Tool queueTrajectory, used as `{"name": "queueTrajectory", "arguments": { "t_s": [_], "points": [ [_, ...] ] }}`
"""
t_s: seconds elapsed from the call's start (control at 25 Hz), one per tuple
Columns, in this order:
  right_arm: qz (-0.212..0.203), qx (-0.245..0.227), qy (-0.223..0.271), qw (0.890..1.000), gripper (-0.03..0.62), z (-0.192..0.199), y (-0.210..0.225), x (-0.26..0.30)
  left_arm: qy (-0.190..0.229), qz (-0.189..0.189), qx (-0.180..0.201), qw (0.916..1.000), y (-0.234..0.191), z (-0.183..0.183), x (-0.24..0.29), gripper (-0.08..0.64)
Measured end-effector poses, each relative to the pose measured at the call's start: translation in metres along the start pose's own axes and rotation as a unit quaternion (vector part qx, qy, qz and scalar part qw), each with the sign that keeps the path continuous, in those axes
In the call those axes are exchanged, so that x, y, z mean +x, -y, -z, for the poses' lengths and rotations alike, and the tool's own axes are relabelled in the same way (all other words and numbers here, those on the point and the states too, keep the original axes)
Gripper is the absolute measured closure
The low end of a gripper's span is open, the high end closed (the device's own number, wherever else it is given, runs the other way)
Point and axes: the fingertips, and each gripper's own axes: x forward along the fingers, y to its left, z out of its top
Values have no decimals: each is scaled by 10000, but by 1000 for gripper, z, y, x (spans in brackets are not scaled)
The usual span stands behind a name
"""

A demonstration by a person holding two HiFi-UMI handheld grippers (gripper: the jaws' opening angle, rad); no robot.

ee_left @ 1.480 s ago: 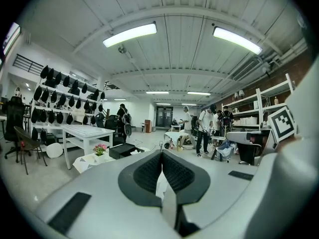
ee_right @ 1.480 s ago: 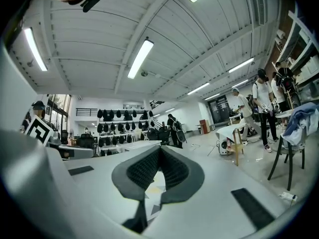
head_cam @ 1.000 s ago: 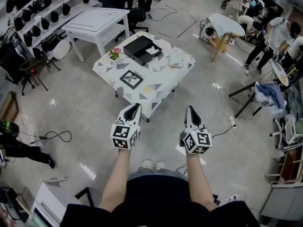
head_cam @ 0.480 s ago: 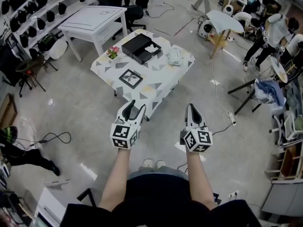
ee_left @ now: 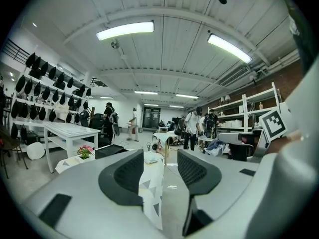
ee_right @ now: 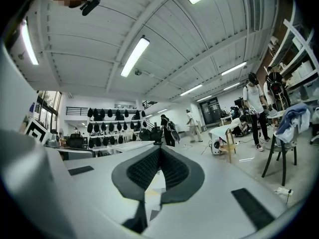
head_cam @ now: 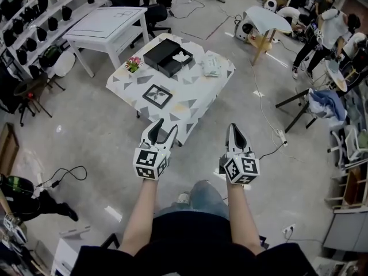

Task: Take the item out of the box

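Black box (head_cam: 168,56) holding a white item (head_cam: 181,57) sits at the far edge of the bench (head_cam: 172,105), well ahead in the head view and nearer the left gripper (head_cam: 165,126); the left gripper view shows its fingers opening with nothing between them, while the right gripper view shows the right gripper (ee_right: 159,152) with fingers pressed together, empty.

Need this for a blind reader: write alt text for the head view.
From above: a person holds two grippers over the floor, near a patterned table; the left gripper is empty, its jaws opening; the right gripper is shut. On the table: a black box, a framed picture, flowers.
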Motion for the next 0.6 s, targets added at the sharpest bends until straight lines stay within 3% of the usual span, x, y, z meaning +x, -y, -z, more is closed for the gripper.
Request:
{"name": "queueTrajectory", "arguments": {
  "t_s": [0.32, 0.6],
  "points": [
    [181, 79, 77, 9998, 589, -4, 20, 22, -66, 100, 14, 9999, -11, 1, 29, 348],
    [38, 51, 117, 9999, 589, -5, 33, 68, -39, -61, 20, 10000, -36, -2, 62, 348]
  ]
}}
